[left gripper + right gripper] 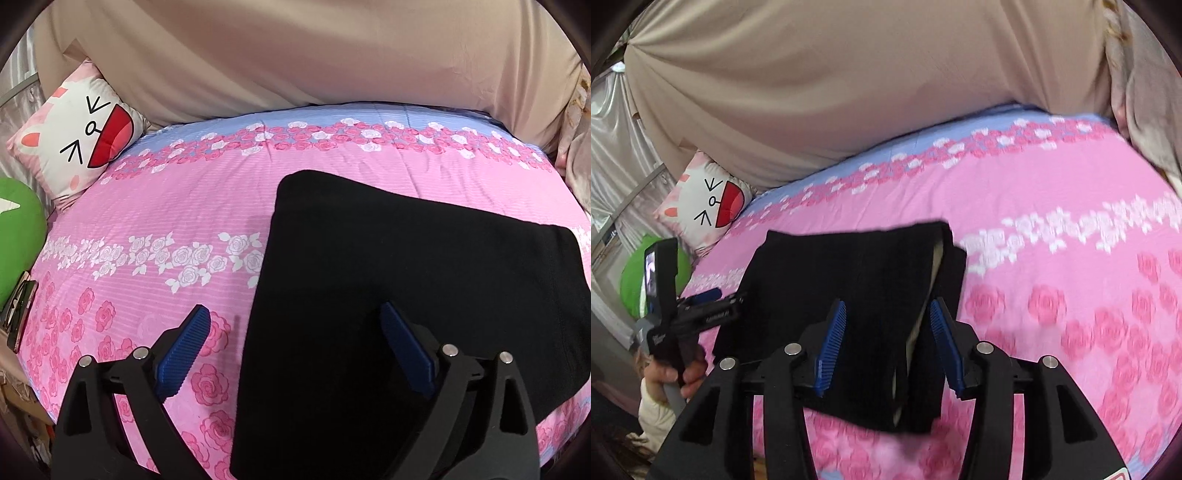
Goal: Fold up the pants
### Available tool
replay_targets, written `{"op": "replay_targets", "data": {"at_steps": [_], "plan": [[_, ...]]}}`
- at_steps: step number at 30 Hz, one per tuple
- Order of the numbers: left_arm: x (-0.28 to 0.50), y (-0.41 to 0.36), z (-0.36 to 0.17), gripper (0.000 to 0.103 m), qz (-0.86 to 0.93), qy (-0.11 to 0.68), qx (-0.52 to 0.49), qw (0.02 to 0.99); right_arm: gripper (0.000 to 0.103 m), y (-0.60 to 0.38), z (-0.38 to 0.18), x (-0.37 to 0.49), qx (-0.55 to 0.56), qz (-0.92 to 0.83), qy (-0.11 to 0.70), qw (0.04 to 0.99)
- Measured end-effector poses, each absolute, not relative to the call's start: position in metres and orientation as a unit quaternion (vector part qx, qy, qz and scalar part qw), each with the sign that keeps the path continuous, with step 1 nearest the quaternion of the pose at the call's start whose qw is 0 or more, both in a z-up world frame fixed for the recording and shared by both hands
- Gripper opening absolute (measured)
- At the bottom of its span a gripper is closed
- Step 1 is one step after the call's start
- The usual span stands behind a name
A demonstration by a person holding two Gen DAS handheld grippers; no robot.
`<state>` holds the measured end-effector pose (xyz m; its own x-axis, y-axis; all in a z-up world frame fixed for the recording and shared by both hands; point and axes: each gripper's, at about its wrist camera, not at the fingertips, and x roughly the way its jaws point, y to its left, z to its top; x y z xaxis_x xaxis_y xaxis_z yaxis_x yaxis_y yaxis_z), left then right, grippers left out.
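Here both grippers, left gripper (291, 350) and right gripper (888, 345), hover spread-fingered (gripping nothing) above the folded pants (424, 277).

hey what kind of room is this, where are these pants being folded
Most likely a bedroom: the black pants lie on a bed with a pink rose-print bedspread, a cartoon-face pillow sits at its far corner, and a beige padded headboard rises behind.
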<state>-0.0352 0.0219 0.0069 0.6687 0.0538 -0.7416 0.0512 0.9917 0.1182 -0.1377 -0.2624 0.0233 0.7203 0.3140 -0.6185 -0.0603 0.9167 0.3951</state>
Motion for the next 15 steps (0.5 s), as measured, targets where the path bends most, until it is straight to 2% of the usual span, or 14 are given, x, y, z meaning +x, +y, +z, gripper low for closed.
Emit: {"op": "replay_targets", "data": {"at_steps": [5, 15], "plan": [[-0.046, 0.007, 0.005, 0.094, -0.018, 0.407, 0.079, 0.910, 0.048, -0.261, 0.004, -0.157, 0.194, 0.114, 0.382, 0.897], [-0.060, -0.012, 0.002, 0.094, -0.031, 0.409, 0.096, 0.907, 0.046, -0.260, -0.009, -0.159, 0.211, 0.136, 0.372, 0.894]]}}
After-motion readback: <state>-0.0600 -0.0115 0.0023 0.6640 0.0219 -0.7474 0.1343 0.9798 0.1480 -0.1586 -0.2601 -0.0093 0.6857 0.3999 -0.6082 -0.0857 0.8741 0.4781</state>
